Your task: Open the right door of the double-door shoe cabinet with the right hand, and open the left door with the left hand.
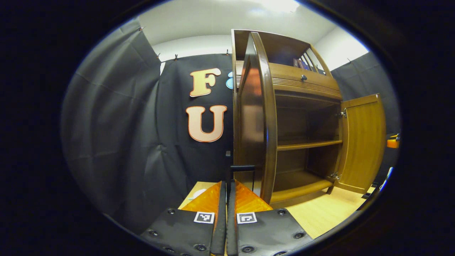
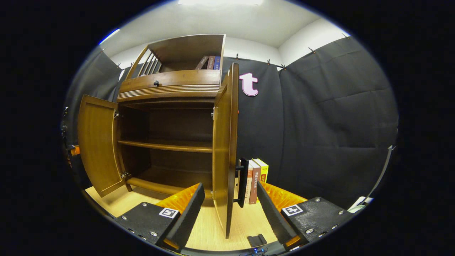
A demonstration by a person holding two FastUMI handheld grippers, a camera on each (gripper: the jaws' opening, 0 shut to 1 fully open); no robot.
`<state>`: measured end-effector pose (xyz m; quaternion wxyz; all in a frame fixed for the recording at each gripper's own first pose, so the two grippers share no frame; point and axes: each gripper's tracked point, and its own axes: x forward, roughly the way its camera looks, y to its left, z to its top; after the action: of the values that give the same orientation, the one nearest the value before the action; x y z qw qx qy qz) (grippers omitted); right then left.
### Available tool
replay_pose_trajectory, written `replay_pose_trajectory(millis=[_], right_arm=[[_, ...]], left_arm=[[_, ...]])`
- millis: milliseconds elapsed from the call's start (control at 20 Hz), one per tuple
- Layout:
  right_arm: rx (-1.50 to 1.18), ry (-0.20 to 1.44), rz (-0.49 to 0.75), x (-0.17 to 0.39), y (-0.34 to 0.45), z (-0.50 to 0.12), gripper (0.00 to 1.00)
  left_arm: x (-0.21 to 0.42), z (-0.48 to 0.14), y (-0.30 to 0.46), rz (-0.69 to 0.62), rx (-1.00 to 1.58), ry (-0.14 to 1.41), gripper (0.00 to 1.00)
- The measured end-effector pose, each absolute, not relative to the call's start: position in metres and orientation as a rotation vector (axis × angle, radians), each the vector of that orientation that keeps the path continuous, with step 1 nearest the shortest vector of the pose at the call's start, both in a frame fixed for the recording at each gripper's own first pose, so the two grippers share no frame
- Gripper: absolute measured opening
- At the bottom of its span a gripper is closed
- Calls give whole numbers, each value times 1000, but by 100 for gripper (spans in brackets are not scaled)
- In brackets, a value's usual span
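Each tool (image 1: 226,213) (image 2: 227,209) — black screwed plates, square coded marker tags, ribbed orange panels behind.

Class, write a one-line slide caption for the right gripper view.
Open right claw straddles the edge of the swung-out right door; left door open too, cabinet shelves bare.

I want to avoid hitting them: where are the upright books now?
In the right gripper view the upright books stand on the wooden floor just right of the open right door, against the black wall, behind the door's handle.
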<state>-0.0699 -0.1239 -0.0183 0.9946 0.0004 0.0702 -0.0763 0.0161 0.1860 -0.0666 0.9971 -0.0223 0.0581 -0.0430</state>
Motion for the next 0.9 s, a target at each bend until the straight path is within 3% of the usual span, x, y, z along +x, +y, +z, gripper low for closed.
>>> replay_pose_trajectory(millis=[100, 200, 300, 550, 700, 750, 800, 900], right_arm=[[1, 139, -148, -71, -119, -16, 96], [8, 140, -149, -70, -115, -14, 96], [9, 134, -151, -71, -110, -12, 96], [5, 138, -126, -63, -95, -14, 96], [1, 141, -114, -60, -92, -15, 96], [4, 141, -107, -59, -89, -16, 96], [8, 137, -99, -56, -86, -16, 90], [17, 129, -78, -49, -78, -16, 90]], left_arm=[[16, -67, 196, -129, -66, 102, 5], [19, -70, 206, -156, -94, 108, 13], [20, -69, 209, -189, -100, 104, 5], [1, -66, 224, -189, -117, 115, 24], [-30, -56, 255, -34, -94, 107, 20], [-41, -52, 254, -8, -116, 119, 8], [-52, -48, 240, -6, -155, 116, 13], [-66, -29, 218, 13, -181, 91, 13]])
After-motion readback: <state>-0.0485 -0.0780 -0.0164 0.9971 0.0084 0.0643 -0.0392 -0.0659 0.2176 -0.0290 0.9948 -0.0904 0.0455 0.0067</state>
